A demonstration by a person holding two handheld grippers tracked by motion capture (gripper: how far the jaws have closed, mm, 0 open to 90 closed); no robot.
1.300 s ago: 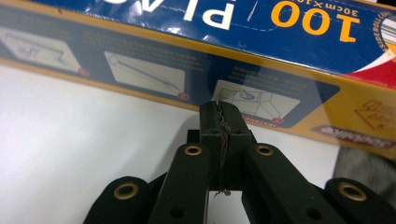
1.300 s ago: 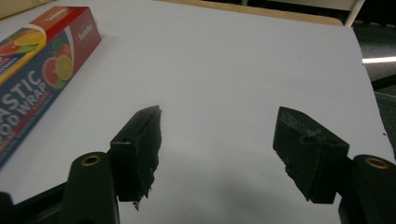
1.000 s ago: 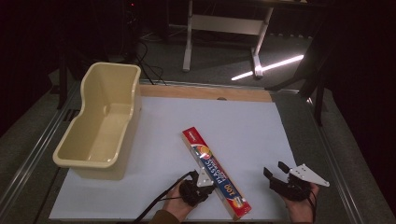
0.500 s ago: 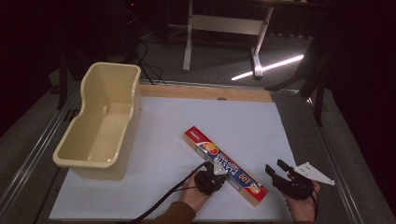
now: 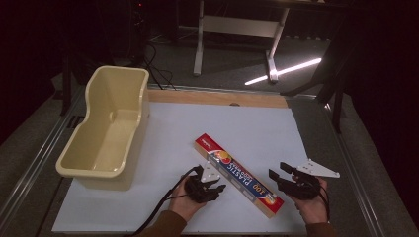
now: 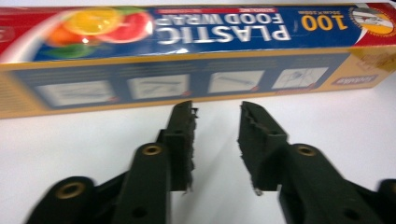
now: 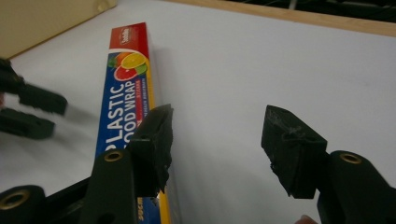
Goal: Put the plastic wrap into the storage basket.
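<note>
Box (image 5: 239, 175) lies diagonal on sheet (image 5: 257, 128), between our grippers, neither touching. Left gripper (image 5: 210, 185) jaws just opened, nothing between; right gripper (image 5: 277, 173) jaws apart, empty. Risk we see: one-end grab, long box pivots, slips.

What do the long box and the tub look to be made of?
Box: likely printed cardboard, slightly glossy; sharp folded edges, colour print reading "plastic food wrap", a faint sheen on top. Tub: apparently moulded plastic, cream, smooth semi-gloss; rounded corners, a rolled rim and soft highlights inside.
</note>
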